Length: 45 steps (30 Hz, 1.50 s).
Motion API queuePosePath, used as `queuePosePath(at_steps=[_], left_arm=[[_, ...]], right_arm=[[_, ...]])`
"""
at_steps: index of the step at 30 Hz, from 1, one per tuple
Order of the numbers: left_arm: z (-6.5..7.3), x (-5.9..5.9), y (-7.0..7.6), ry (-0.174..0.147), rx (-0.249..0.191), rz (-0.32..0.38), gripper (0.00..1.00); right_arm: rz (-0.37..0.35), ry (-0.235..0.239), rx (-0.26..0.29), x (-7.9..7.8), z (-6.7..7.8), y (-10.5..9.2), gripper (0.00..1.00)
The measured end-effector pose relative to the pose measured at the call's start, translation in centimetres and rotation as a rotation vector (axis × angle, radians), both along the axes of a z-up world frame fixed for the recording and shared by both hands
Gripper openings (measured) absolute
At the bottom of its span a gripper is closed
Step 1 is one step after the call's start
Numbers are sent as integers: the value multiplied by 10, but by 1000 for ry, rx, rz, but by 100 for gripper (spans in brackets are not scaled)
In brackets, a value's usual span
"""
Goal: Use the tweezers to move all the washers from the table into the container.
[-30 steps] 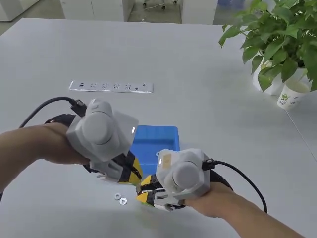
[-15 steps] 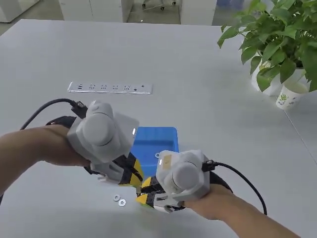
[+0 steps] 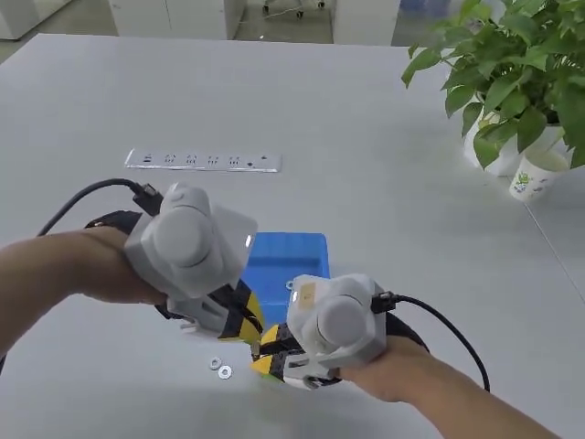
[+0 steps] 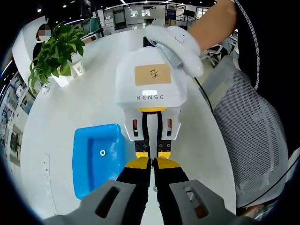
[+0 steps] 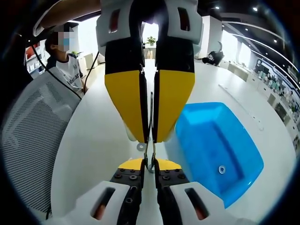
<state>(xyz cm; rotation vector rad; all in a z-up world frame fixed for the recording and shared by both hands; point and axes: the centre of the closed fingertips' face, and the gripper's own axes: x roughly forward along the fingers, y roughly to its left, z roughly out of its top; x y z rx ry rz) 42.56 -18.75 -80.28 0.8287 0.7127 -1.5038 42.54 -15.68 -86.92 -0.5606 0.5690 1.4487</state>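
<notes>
Pale grey desk (image 3: 384, 183). Power strip (image 3: 203, 162) at 11 o'clock, potted plant (image 3: 512, 73) at 2 o'clock. A mesh chair back (image 4: 253, 140) sits off the desk edge in the left gripper view.

The blue tub (image 3: 297, 261) is mid-desk, at 12 o'clock from where my tongs meet. One washer (image 4: 102, 152) lies flat on its floor.

Two loose washers (image 3: 220, 368) lie on the bare desk outside the tub, just beside each other, at 9 o'clock from the right tongs' tips.

My left tongs (image 3: 247, 326) and right tongs (image 3: 266, 355) face each other tip to tip, almost touching, low over the desk just in front of the tub's near wall.

The tweezers (image 5: 148, 152) show as a thin metal strip running between the two pairs of jaws. The left tongs are closed down to a slit, pinching the strip. The right tongs are squeezed onto its other end the same way.

In the right gripper view, one of the loose washers lies on the desk just beside the tweezers, at their 10 o'clock. I cannot tell whether the tweezer tips hold anything.
</notes>
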Motion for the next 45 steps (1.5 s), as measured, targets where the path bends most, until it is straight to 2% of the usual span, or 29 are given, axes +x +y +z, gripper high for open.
queuePosePath(at_steps=[19, 26, 33, 45], left_arm=[[17, -4, 2, -11, 2, 2, 6], [29, -3, 4, -12, -5, 8, 6], [40, -2, 6, -18, 6, 5, 6], [59, 10, 4, -45, 8, 0, 6]], right_arm=[[4, -15, 5, -3, 17, 2, 11], [-2, -21, 17, -2, 29, 4, 11], [-11, -25, 30, 0, 40, 8, 11], [-15, -53, 30, 16, 59, 6, 11]])
